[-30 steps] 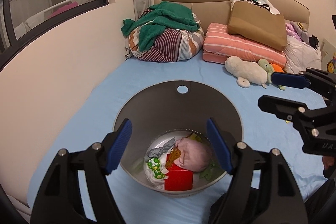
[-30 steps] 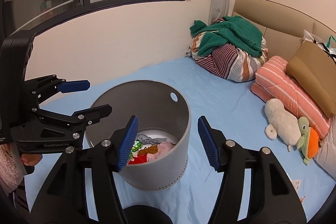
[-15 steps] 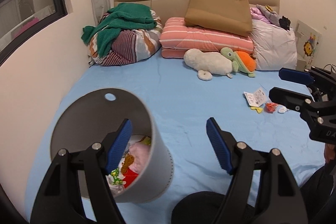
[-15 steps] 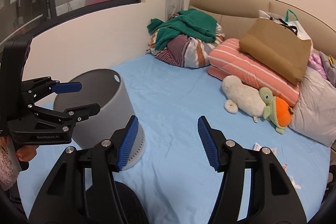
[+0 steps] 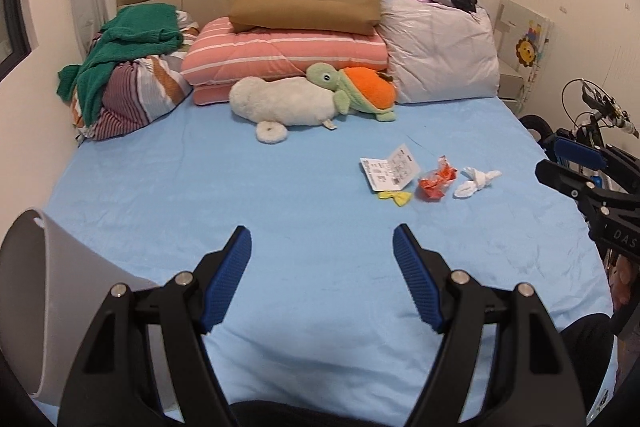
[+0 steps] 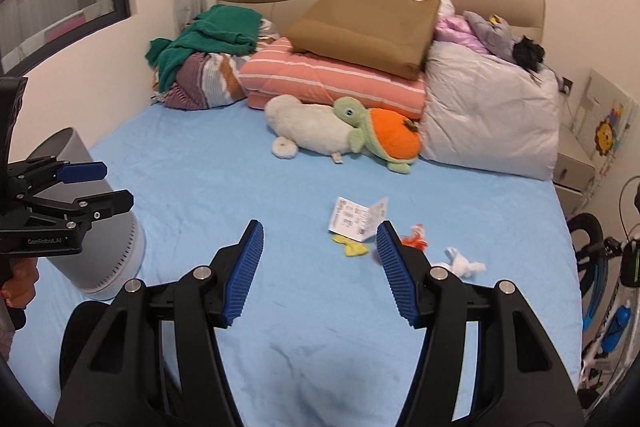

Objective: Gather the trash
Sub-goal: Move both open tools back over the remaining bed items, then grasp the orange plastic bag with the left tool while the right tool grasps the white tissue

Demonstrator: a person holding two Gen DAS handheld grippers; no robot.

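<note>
Trash is scattered on the blue bed [image 5: 304, 195]: a folded paper slip [image 5: 390, 169], a yellow scrap [image 5: 396, 197] just below it, a crumpled red wrapper [image 5: 436, 181] beside them, and a knotted white tissue [image 5: 476, 181] furthest right. All four pieces lie close together, apart from both tools. The left tool [image 5: 322, 251] is held above bare sheet with its blue pads spread and nothing between them. The right tool [image 6: 318, 247] is likewise held spread and empty, and the red wrapper is partly hidden behind its right finger [image 6: 394, 271]. A grey bin [image 6: 100, 255] is seen standing at the left edge of the bed, well apart from the trash. Plush toys [image 5: 304, 99] and stacked bedding [image 5: 288, 53] are piled at the headboard.
</note>
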